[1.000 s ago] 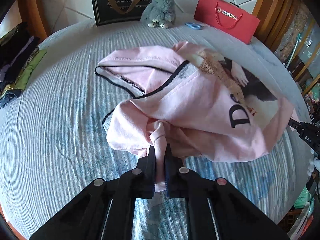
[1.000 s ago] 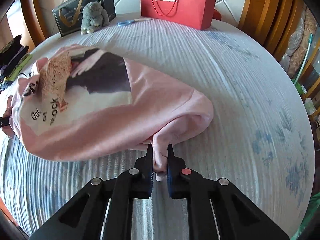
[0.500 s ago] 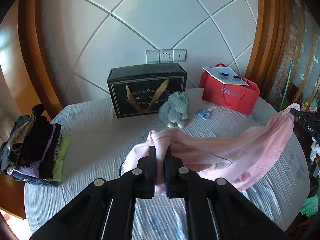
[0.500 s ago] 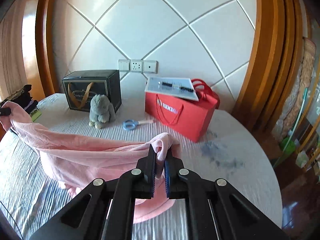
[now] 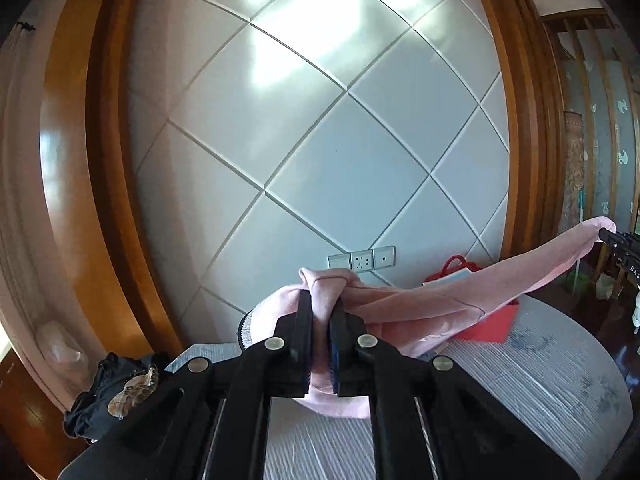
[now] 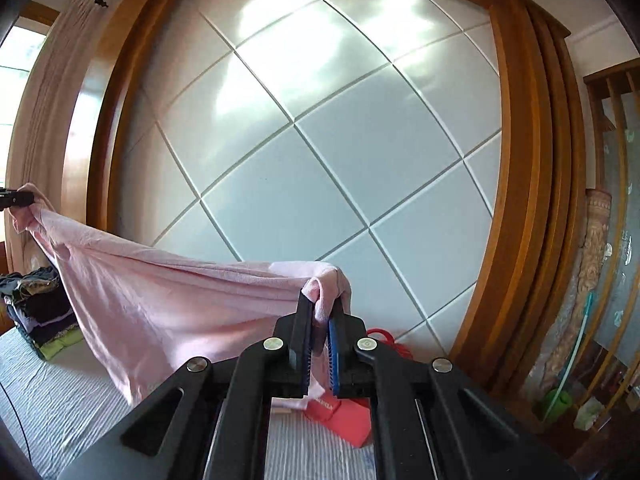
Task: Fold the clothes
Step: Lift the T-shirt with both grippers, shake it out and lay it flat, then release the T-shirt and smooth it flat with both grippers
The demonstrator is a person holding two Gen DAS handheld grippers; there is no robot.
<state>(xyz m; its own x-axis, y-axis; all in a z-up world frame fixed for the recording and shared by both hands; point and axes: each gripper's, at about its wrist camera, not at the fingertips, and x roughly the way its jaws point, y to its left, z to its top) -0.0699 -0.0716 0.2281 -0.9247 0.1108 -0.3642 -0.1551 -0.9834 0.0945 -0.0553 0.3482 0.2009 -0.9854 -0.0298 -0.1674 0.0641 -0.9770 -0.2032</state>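
Both the left gripper (image 5: 321,308) and the right gripper (image 6: 321,308) were clamped tight on bunched corners of the soft pink shirt (image 6: 168,300), which hung slack between them above the ribbed striped bedcover (image 6: 60,404).

Home bedroom: striped bed (image 5: 560,380), padded headboard wall (image 6: 320,140), folded clothes stack (image 6: 40,320), curtain (image 6: 52,80).

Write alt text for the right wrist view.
The right gripper is shut on a bunched corner of a pink shirt, which stretches left to the left gripper and hangs above a striped bed cover. Behind are a white diamond-panelled wall, folded clothes and a red bag.
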